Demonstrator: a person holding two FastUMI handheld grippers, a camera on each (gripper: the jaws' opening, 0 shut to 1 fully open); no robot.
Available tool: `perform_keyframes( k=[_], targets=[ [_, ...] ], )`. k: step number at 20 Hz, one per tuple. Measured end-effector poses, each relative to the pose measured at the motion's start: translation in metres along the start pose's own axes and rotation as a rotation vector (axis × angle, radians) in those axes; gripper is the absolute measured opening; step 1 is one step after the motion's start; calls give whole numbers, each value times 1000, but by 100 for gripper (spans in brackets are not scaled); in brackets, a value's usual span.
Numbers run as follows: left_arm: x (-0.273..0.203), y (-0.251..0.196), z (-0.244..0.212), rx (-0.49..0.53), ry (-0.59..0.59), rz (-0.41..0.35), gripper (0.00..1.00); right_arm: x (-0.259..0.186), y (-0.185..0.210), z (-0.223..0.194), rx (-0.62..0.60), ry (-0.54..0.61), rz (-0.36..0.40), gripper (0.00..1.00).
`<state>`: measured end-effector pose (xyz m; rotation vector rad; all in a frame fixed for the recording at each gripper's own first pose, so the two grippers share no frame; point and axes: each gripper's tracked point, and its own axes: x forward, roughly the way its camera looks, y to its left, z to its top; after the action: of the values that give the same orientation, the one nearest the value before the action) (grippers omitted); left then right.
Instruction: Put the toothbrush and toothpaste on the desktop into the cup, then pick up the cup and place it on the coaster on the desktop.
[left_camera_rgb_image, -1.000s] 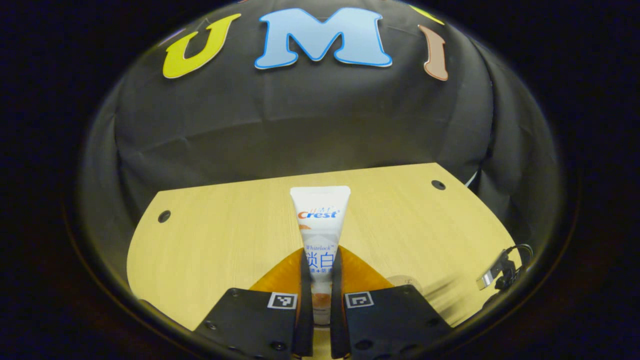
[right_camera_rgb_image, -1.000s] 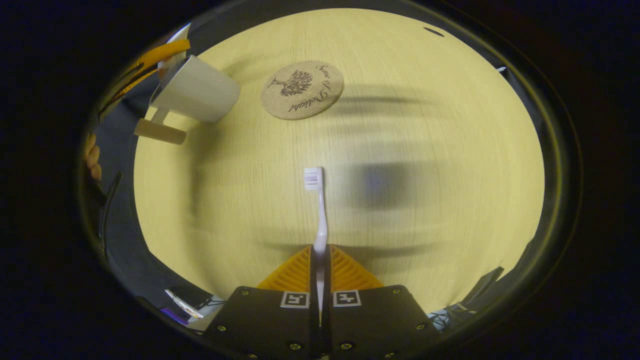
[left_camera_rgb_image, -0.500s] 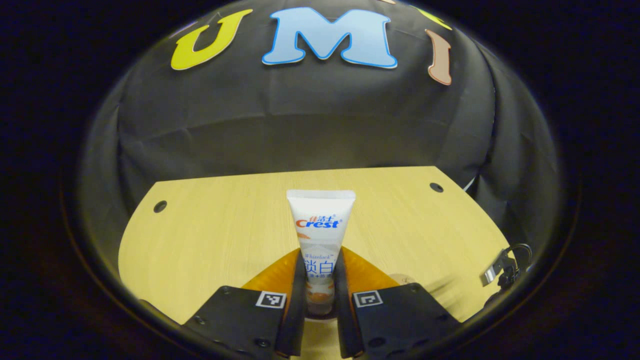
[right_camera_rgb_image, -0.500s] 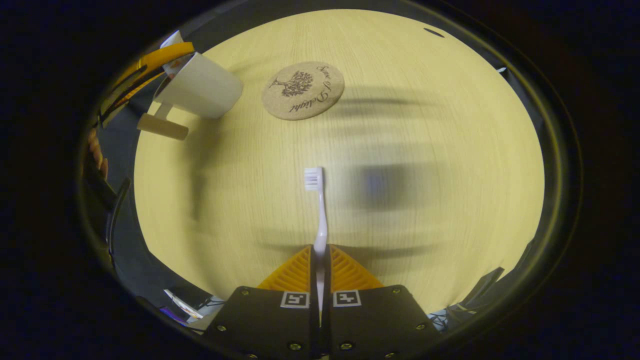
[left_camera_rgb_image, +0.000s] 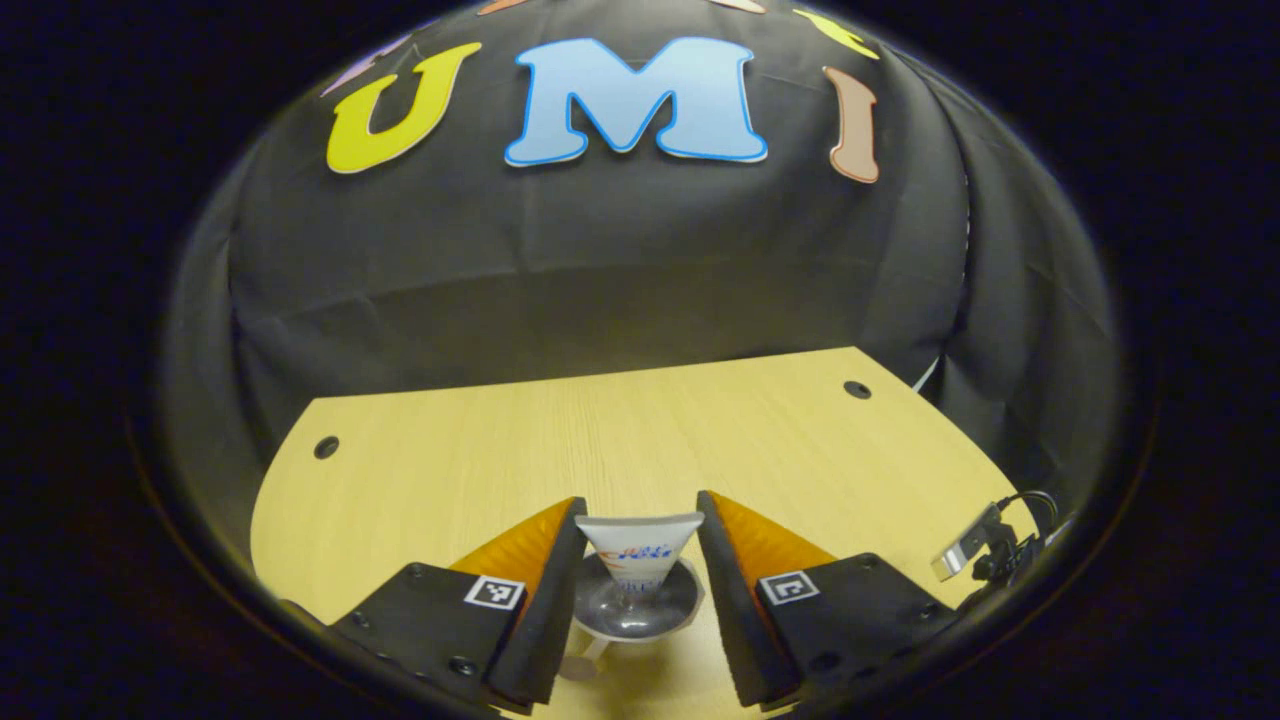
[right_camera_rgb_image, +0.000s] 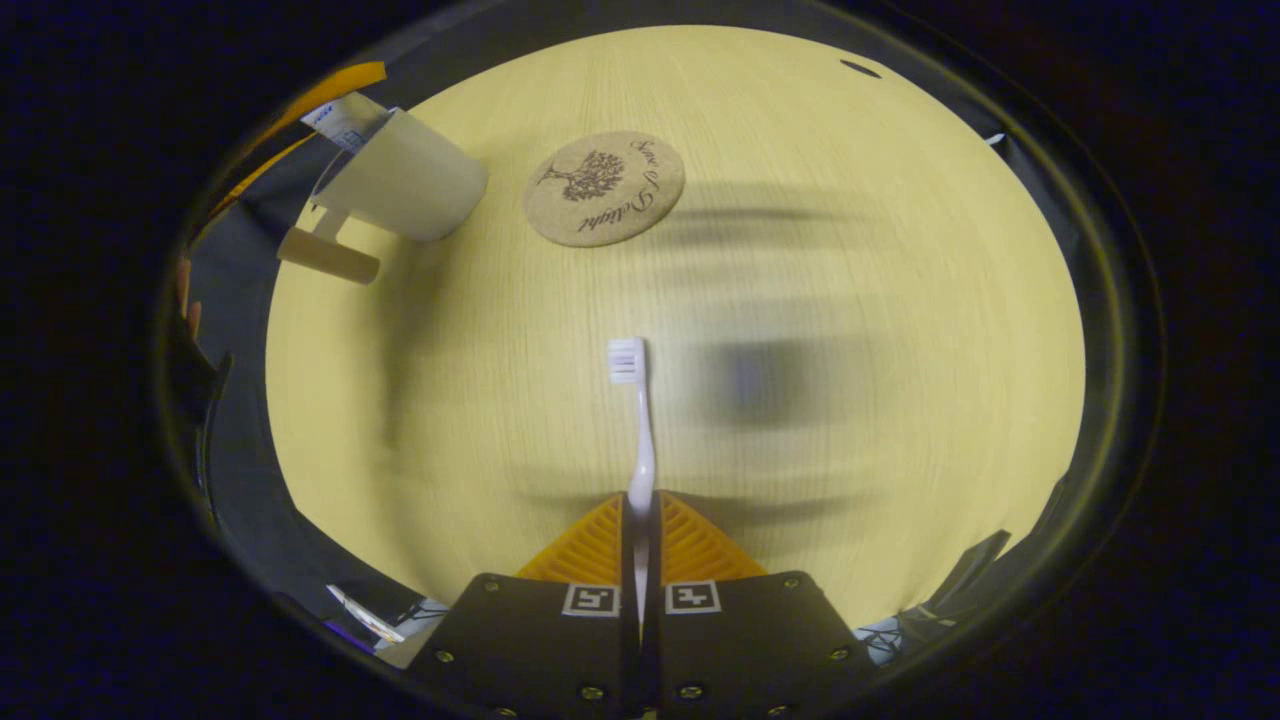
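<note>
Two hand-held grippers are at work. The left hand-held gripper (left_camera_rgb_image: 640, 590) stands spread wide over the cup (left_camera_rgb_image: 632, 610), holding nothing; the toothpaste (left_camera_rgb_image: 640, 552) sits upright in the cup, touching neither finger. The right hand-held gripper (right_camera_rgb_image: 640, 545) is clamped on the toothbrush (right_camera_rgb_image: 636, 420), its long axis running straight ahead, bristles forward. From it the cup (right_camera_rgb_image: 405, 185) lies ahead and to the left, beside the coaster (right_camera_rgb_image: 604, 188) on the surface (right_camera_rgb_image: 850, 350). The toothbrush likely goes there next.
</note>
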<state>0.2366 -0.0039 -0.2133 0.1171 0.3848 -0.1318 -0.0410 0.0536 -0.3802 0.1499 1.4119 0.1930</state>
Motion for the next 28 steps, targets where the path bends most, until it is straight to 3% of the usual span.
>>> perform_keyframes(
  k=[5,13,17,28],
  targets=[
    [-26,-11,61,69,-144,-28,73,-10,6,7,15,-32,16,2],
    [-97,-5,135,60,-316,-35,74,-72,24,83,61,-267,66,2],
    [-133,27,151,28,-384,16,73,-99,40,123,21,-356,73,2],
    [-202,142,125,-70,-377,220,72,-153,105,218,-23,-609,170,2]
  ],
)
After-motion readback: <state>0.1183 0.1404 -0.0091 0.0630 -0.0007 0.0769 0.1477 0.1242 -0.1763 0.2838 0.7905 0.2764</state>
